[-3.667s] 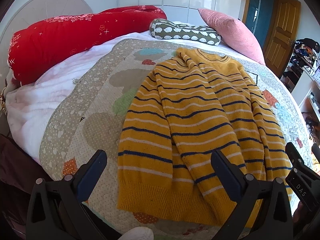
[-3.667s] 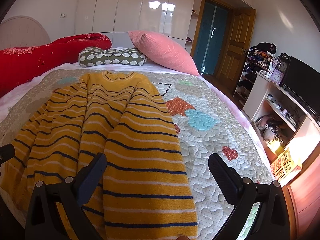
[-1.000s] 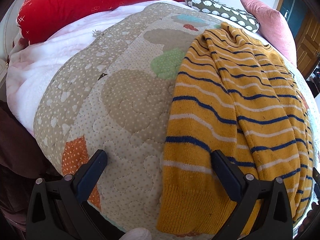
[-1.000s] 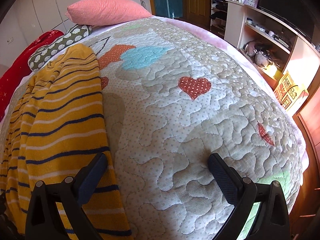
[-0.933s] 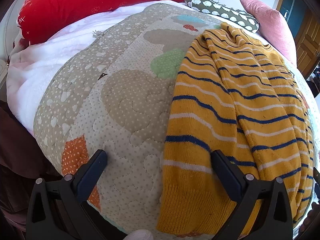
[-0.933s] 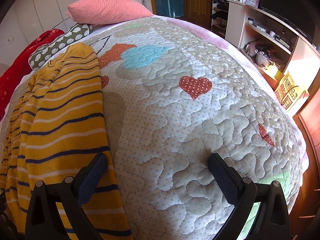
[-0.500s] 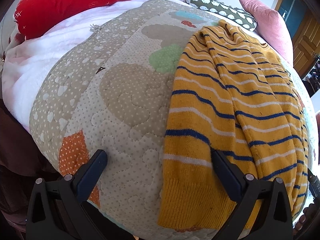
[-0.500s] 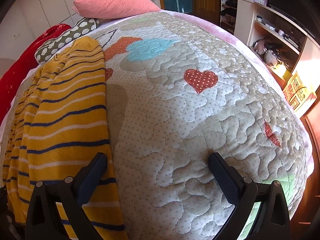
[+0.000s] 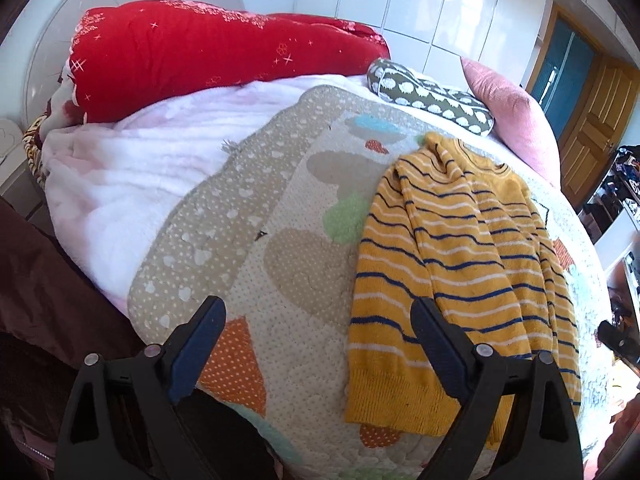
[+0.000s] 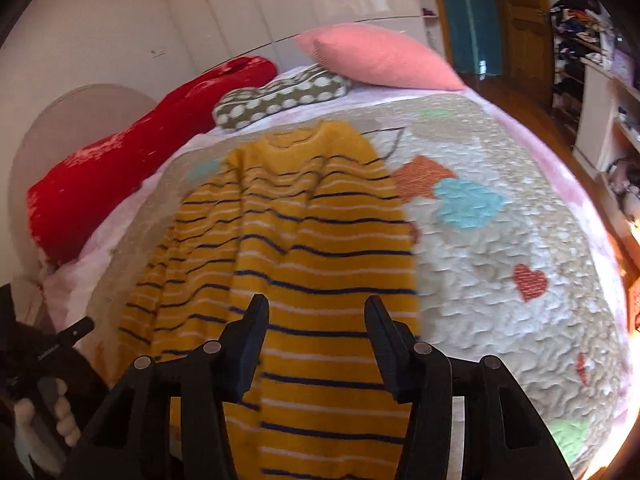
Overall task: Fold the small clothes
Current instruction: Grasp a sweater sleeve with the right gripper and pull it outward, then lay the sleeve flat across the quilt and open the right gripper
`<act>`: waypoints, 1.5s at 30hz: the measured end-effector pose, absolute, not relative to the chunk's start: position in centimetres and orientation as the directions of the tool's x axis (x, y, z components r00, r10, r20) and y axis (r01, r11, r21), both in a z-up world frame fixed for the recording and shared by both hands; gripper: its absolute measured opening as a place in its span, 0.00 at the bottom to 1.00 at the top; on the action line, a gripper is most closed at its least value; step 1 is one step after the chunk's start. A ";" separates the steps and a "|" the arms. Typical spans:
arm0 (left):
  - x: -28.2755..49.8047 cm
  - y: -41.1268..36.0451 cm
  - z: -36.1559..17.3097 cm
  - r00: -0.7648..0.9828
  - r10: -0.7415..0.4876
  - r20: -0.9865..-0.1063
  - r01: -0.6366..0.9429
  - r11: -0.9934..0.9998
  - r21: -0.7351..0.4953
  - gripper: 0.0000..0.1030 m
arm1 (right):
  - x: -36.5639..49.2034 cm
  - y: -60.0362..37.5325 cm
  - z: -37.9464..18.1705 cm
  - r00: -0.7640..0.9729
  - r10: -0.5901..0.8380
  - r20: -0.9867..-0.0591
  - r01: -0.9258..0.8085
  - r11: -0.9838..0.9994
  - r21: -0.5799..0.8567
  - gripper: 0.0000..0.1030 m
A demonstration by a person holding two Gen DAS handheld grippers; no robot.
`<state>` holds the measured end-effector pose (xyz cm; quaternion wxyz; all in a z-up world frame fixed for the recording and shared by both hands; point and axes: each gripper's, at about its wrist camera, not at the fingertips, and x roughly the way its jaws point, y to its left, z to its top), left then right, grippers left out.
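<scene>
Both the left gripper point(image 9: 318, 334) and the right gripper point(image 10: 314, 330) are matte black plastic frames with silver screws behind the claw tips and dark blue ribbed finger pads point(image 9: 434, 344).

Mustard-yellow sweater point(image 9: 460, 264) with thin navy and white stripes, plain yellow ribbed hem, ahead of and partly behind the right-hand one of the left gripper's point(image 9: 318, 330) jaws; straight ahead between the right gripper's point(image 10: 316, 334) jaws. Black gripper frames, dark blue pads. Beige quilt point(image 9: 240, 240) with white dots and hearts; orange dotted patch just beyond the left-hand jaw, green, tan, pale blue and red patches farther ahead. Turquoise and orange patches and a red dotted heart point(image 10: 530, 282) right of the right gripper's jaws. Past the sweater: white-pink fluffy blanket point(image 9: 132, 168), red bolster point(image 9: 200, 52) with pale sparkles, olive cushion point(image 9: 432, 98) with white spots, pink pillow point(image 10: 376, 58).
</scene>
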<state>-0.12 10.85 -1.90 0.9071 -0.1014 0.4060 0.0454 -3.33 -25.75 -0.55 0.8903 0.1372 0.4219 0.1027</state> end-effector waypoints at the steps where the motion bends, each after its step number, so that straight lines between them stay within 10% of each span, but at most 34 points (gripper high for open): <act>1: -0.4 11.3 -1.5 0.675 0.002 -0.738 -0.167 0.974 -0.150 0.91 | -2.9 -24.1 -1.1 0.590 0.349 -0.728 -0.111 0.928 0.355 0.48; 11: -1.8 15.3 -1.1 0.705 -0.015 -0.709 -0.185 0.961 -0.204 0.91 | 2.7 -15.8 -7.4 0.424 0.276 -0.863 -0.120 0.961 0.249 0.41; 14: -2.0 16.5 -1.2 0.715 -0.018 -0.699 -0.192 0.956 -0.221 0.91 | 3.0 -15.5 -7.3 0.403 0.313 -0.860 -0.113 0.949 0.293 0.11; 20: -3.0 19.7 -0.4 0.750 -0.003 -0.661 -0.236 0.933 -0.272 0.91 | 5.1 -10.2 -2.6 0.469 0.303 -0.829 -0.215 0.950 0.226 0.07; 34: -5.4 24.8 0.1 0.751 0.115 -0.650 -0.358 0.898 -0.255 0.91 | 13.7 15.1 -4.5 0.154 0.579 -0.801 -0.556 0.721 0.414 0.12; 41: -3.6 20.5 -1.0 0.732 -0.026 -0.681 -0.222 0.936 -0.274 0.91 | 9.7 3.9 -0.3 0.332 0.607 -0.722 -0.557 0.744 0.369 0.43; 45: -2.4 16.4 -2.6 0.677 -0.152 -0.720 -0.109 0.947 -0.302 0.91 | 6.9 -9.4 0.9 0.517 0.436 -0.736 -0.367 0.890 0.270 0.45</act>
